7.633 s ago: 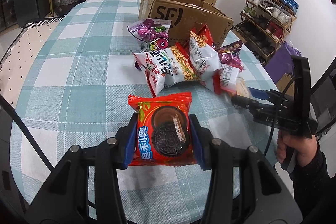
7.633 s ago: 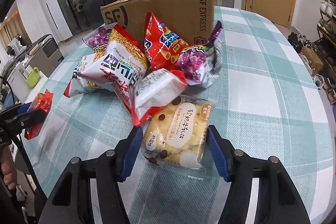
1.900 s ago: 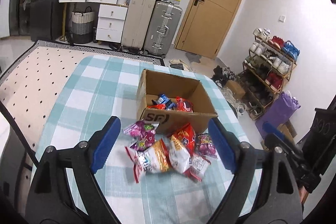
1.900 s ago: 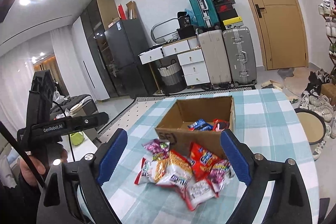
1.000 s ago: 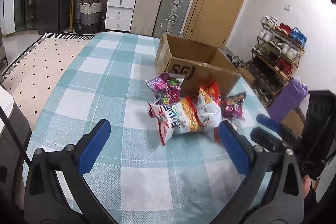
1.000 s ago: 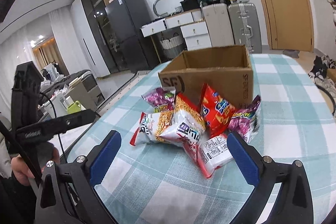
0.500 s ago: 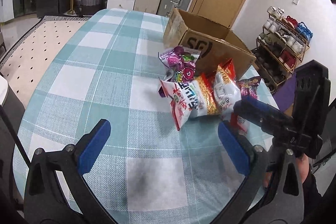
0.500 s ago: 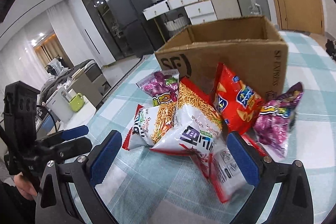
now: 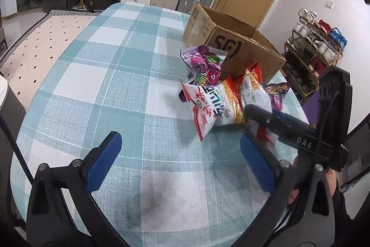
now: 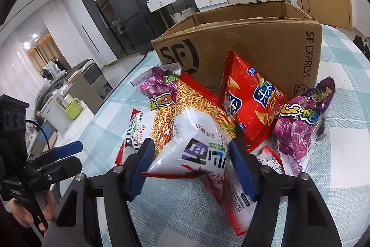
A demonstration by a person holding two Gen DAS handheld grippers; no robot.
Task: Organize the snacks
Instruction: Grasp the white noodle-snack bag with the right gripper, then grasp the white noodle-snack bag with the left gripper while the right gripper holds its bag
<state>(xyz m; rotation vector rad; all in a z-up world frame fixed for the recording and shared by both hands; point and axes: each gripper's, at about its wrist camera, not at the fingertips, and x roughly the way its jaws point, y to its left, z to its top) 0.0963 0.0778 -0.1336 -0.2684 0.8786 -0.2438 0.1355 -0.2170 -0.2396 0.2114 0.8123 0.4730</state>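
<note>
Snack pile [image 9: 222, 94]: against SF cardboard box [image 10: 249, 48]
Right gripper [image 10: 188, 160]: clamping noodle-snack bag [image 10: 201, 136], box side
Left gripper [image 9: 178, 154]: wide, empty

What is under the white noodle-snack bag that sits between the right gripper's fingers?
Under the white noodle-snack bag lies a red-edged white packet, partly showing, on the checked tablecloth. Whatever lies further beneath is covered. The right gripper brackets the bag.

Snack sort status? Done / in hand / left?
Done: cannot tell; the cardboard box interior isn't visible. In hand: right tool straddles the white noodle-snack bag, grip unconfirmed; left tool open, empty. Left: red chip bag, purple bags, other packets piled before the box.
</note>
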